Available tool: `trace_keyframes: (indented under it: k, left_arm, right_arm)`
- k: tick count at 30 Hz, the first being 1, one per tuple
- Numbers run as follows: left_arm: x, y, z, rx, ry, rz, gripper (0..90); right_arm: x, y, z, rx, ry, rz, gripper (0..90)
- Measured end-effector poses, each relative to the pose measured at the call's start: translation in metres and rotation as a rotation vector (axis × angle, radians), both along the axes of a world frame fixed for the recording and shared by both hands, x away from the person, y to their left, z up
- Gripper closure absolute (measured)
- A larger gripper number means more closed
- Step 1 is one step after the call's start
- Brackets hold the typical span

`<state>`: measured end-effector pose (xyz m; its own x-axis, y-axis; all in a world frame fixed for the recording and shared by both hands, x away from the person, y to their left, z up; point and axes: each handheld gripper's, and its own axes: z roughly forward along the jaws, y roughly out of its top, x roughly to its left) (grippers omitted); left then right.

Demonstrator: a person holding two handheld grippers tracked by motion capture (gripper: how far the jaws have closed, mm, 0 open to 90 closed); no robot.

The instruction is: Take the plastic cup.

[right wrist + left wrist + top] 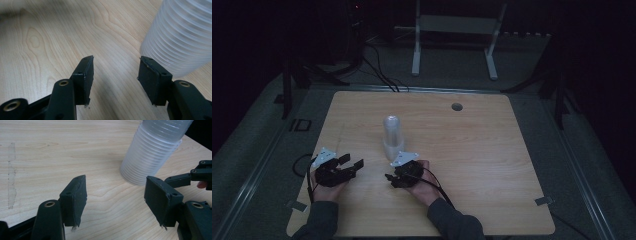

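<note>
A stack of clear plastic cups (392, 137) stands upside down near the middle of the wooden table (492, 150). My left gripper (352, 162) rests low on the table to the left of the stack, its jaws open and empty. In the left gripper view the cups (152, 152) rise ahead and to the right of my left gripper (115, 195). My right gripper (389, 176) lies just in front of the stack, held in a hand. Its jaws stand apart with bare wood between them, and the cups (182, 37) sit just beyond the right jaw of my right gripper (115, 75).
A round cable hole (456, 106) sits in the table's far side. Behind the table stand a white frame (457, 30) and dark cables (377, 70) on the floor. A strip of tape residue (11, 175) marks the wood at the left.
</note>
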<state>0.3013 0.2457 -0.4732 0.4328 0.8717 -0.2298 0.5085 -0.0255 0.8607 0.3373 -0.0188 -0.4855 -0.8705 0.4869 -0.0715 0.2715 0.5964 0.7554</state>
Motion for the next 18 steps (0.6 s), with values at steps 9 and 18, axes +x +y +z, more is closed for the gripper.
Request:
trace_keyframes:
  k: [9,18]
  left_arm:
    - [-0.001,-0.004,0.005,0.005,-0.013,-0.026,35.1]
    - [0.005,-0.009,0.021,0.008,-0.037,-0.062,35.0]
  right_arm:
    - [0.001,-0.003,0.003,-0.009,0.004,-0.023,41.8]
    - [0.005,-0.014,0.008,0.015,-0.011,-0.066,41.1]
